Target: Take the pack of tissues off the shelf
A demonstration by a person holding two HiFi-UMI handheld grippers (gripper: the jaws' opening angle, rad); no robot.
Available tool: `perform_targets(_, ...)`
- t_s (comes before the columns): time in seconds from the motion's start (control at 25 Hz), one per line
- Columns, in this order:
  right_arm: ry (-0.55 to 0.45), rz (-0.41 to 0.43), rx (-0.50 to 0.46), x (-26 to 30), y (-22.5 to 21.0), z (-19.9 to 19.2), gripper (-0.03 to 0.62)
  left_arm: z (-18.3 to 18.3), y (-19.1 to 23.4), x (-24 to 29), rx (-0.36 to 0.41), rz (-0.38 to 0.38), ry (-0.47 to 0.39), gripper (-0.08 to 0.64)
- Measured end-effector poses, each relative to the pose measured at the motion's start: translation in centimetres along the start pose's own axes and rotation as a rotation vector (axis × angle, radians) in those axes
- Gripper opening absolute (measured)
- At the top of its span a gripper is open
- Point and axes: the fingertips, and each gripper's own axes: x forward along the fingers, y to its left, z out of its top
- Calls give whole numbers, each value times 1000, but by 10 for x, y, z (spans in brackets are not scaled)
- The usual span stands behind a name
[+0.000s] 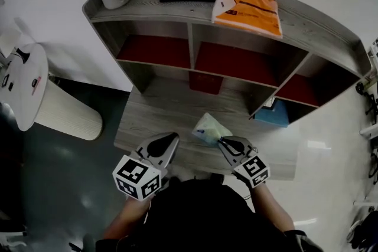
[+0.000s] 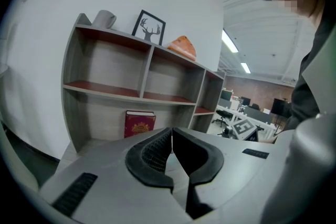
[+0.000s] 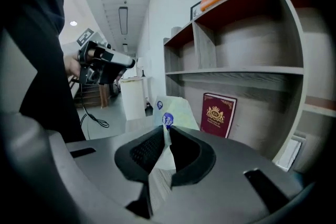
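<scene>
My right gripper (image 1: pixel 224 142) pinches the pack of tissues (image 1: pixel 208 128), which juts past its fingertips; my left gripper (image 1: pixel 174 137) is clenched empty beside it.

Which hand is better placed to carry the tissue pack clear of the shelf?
Right: the right tongs grip the tissue pack by its edge; the left tongs are shut on nothing.
</scene>
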Motion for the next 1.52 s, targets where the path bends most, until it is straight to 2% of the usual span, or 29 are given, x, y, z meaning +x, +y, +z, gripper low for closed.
perform_targets(0.28,66,-48,142,14,-27,-61,37,-1,-5,5,-10,10,-1,18)
perform_targets(0.64,129,-43,197,35,-42,-100,37,-8,-2,5,-46,25,-6,18)
perform_targets(0.88,59,-68,225,20,-60,-75,37,-5,-1,9,-49,28,-15,18)
perform_targets(1.24,-115,-181,253,-31,-103,-15,37,-2,-4,15,-46,19,-20,18)
perform_targets(1.52,-270,-138,177,-75,-99,57,37,15,-16,27,-27,20,-52,18)
